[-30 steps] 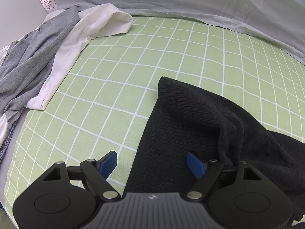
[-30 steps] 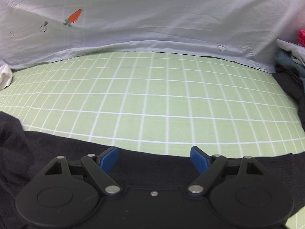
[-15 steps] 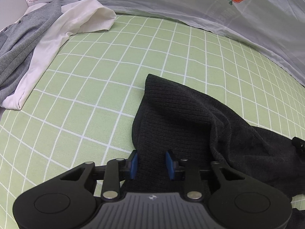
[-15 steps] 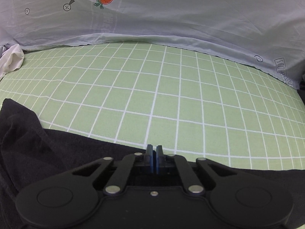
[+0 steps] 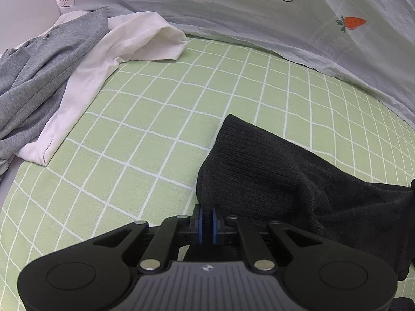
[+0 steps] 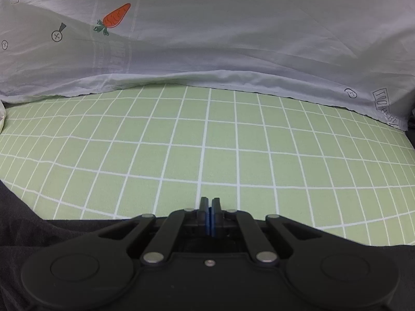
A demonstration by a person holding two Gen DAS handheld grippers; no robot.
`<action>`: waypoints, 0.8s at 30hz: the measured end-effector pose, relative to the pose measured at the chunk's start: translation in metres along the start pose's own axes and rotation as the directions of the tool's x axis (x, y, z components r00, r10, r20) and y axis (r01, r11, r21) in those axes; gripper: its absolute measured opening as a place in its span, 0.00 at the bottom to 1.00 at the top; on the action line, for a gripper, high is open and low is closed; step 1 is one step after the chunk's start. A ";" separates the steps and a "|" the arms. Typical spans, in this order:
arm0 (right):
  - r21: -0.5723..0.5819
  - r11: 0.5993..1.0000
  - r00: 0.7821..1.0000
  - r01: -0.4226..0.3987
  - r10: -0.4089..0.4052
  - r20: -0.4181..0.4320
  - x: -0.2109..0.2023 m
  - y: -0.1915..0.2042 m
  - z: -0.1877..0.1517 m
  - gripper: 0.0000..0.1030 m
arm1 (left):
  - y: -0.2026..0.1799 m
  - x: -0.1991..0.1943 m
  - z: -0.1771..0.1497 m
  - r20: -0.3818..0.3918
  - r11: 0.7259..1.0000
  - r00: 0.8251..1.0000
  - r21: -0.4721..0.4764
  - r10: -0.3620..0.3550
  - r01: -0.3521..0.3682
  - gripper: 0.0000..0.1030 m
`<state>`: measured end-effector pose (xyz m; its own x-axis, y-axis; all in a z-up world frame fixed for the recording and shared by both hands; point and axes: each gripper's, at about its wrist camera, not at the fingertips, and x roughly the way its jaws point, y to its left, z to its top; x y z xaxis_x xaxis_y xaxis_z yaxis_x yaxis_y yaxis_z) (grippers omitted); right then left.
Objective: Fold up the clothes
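Observation:
A black knit sweater (image 5: pixel 272 171) lies on the green checked bed sheet (image 5: pixel 145 134). My left gripper (image 5: pixel 206 220) is shut on the sweater's near left edge, with dark cloth pinched between the blue pads. The ribbed hem corner points away from me. In the right wrist view the sweater (image 6: pixel 31 228) runs along the bottom edge under the tool. My right gripper (image 6: pixel 210 219) is shut, its blue pads pressed together at the sweater's far edge; the cloth between them is hidden by the tool.
A white garment (image 5: pixel 109 51) and a grey garment (image 5: pixel 39 77) lie heaped at the left of the bed. A pale duvet with a carrot print (image 6: pixel 207 39) is bunched along the far side. Open green sheet (image 6: pixel 207 150) lies between the sweater and the duvet.
Both grippers went from open to shut at the sweater's edge. The left one closed fully on the cloth in the last half second. Both views have lifted and shifted slightly.

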<state>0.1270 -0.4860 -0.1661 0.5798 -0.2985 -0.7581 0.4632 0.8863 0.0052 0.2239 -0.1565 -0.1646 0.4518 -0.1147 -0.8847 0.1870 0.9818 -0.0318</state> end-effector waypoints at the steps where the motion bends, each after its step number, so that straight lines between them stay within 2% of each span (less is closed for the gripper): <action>1: 0.008 1.000 1.000 -0.020 0.020 0.011 -0.001 0.001 0.002 0.02 | 0.004 0.000 0.001 0.002 1.000 1.000 -0.018 0.003 -0.003 0.09; 3: -0.008 0.999 0.999 -0.049 0.049 0.000 -0.004 0.007 0.001 0.02 | 0.009 0.000 0.001 0.000 1.000 1.000 -0.026 0.011 -0.011 0.10; 5: -0.040 0.999 0.999 -0.032 0.033 0.012 -0.014 0.009 -0.005 0.09 | 0.013 -0.003 0.000 0.003 1.000 1.000 -0.023 0.020 -0.020 0.17; 6: -0.034 0.999 0.999 -0.028 0.029 0.020 -0.022 0.006 -0.010 0.22 | 0.014 -0.008 -0.001 0.010 1.000 1.000 -0.017 0.024 -0.024 0.17; 7: -0.023 0.999 0.999 -0.026 0.026 0.027 -0.030 0.003 -0.016 0.39 | 0.014 -0.012 -0.004 0.012 1.000 1.000 -0.007 0.023 -0.023 0.21; 9: -0.002 1.000 0.999 -0.020 0.020 0.039 -0.048 -0.005 -0.030 0.48 | 0.013 -0.022 -0.011 0.010 1.000 1.000 0.019 0.013 -0.014 0.37; 11: 0.006 1.000 1.000 0.005 -0.005 0.029 -0.066 -0.016 -0.048 0.52 | 0.010 -0.031 -0.020 0.001 0.999 1.000 0.047 0.002 -0.002 0.47; 13: 0.010 0.999 0.999 0.041 -0.042 0.018 -0.084 -0.029 -0.068 0.72 | 0.004 -0.037 -0.034 -0.022 0.996 1.000 0.083 -0.015 0.017 0.52; 15: 0.023 0.996 0.997 0.081 -0.081 0.010 -0.102 -0.043 -0.089 0.81 | -0.003 -0.043 -0.050 -0.044 0.992 0.998 0.120 -0.032 0.037 0.55; 19: 0.117 0.982 0.989 0.148 -0.149 0.001 -0.138 -0.079 -0.127 0.91 | -0.020 -0.049 -0.085 -0.094 0.977 0.994 0.198 -0.056 0.074 0.59; 24: 0.238 0.944 0.972 0.227 -0.233 0.000 -0.175 -0.123 -0.159 0.94 | -0.040 -0.054 -0.118 -0.091 0.956 0.996 0.292 -0.004 0.031 0.60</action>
<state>-0.1377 -0.4868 -0.1380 0.4557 -0.4972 -0.7384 0.7283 0.6852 -0.0119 0.0893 -0.1714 -0.1705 0.3698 -0.1047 -0.9232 0.4471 0.8911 0.0781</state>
